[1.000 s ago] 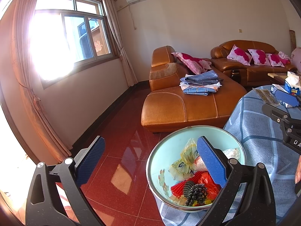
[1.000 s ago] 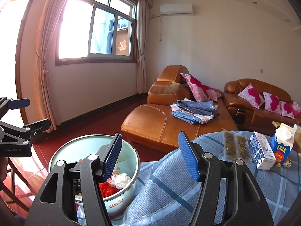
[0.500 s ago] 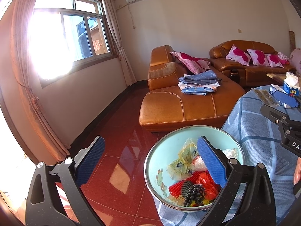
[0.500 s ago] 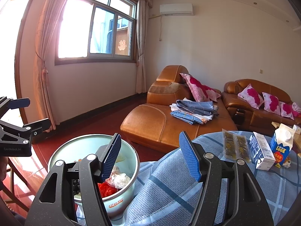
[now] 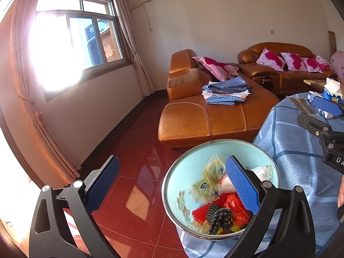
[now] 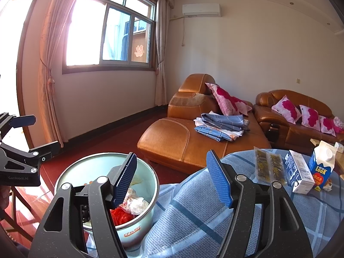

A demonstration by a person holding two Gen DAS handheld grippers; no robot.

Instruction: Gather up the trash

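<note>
A pale green metal bin (image 5: 182, 178) stands at the table's edge and holds trash (image 5: 217, 195): wrappers, red plastic, clear film. In the right wrist view the bin (image 6: 142, 228) is at lower left. My left gripper (image 5: 172, 185) is open and empty, its right finger over the bin. My right gripper (image 6: 174, 178) is open and empty above the bin's rim and the blue checked tablecloth (image 6: 189, 219). On the table at right lie a packet of dark snacks (image 6: 266, 167), a white and blue box (image 6: 298, 174) and a blue milk carton (image 6: 321, 167).
An orange leather sofa (image 6: 193, 142) with folded blue cloths (image 6: 221, 126) and pink pillows stands behind the table. The floor is red tile (image 5: 133, 172). A window with curtains is on the left wall. The left gripper's body (image 6: 19, 163) shows at far left in the right wrist view.
Both views have shifted very slightly; the grippers stay open and empty over the bin.
</note>
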